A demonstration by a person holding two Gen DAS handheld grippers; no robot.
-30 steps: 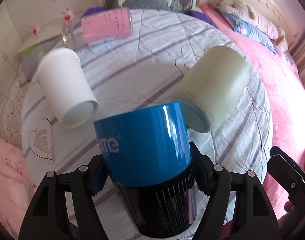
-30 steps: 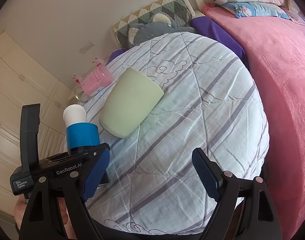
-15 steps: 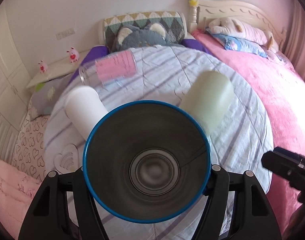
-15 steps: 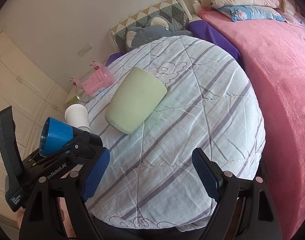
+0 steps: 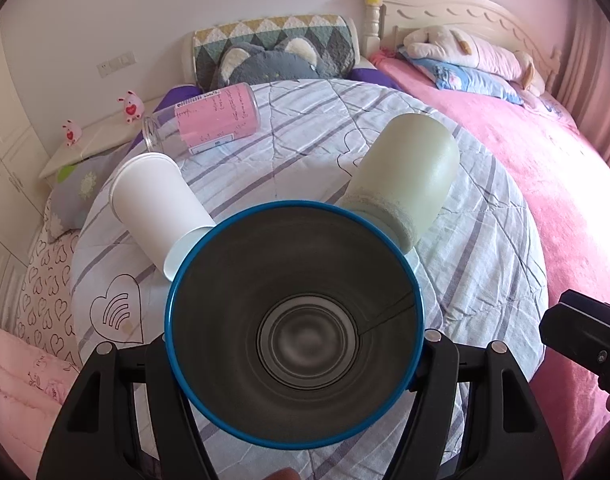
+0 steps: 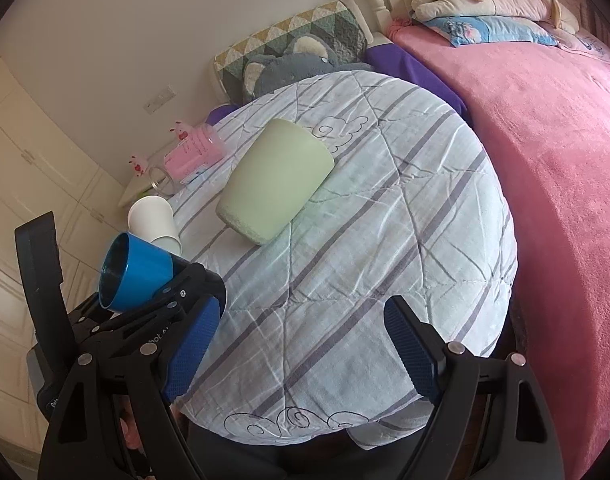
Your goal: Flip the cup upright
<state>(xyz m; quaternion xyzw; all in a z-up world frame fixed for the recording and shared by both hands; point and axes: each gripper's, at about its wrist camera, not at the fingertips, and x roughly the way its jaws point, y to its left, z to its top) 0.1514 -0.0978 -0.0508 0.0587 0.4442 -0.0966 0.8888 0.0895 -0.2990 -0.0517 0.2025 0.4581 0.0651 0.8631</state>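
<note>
Blue cup mid-flip, not upright yet.
Your left gripper (image 5: pixel 293 364) clamps the blue cup (image 5: pixel 293 320) (mouth facing forward along the fingers); right gripper (image 6: pixel 301 344) gapes empty; tilt up, set down.

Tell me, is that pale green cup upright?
No. The pale green cup lies tipped on its side on the striped quilt.

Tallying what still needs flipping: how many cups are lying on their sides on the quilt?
3: the white cup at left, the pink-labelled clear cup behind it, the green cup at centre-right. The blue cup is held, not lying.
</note>
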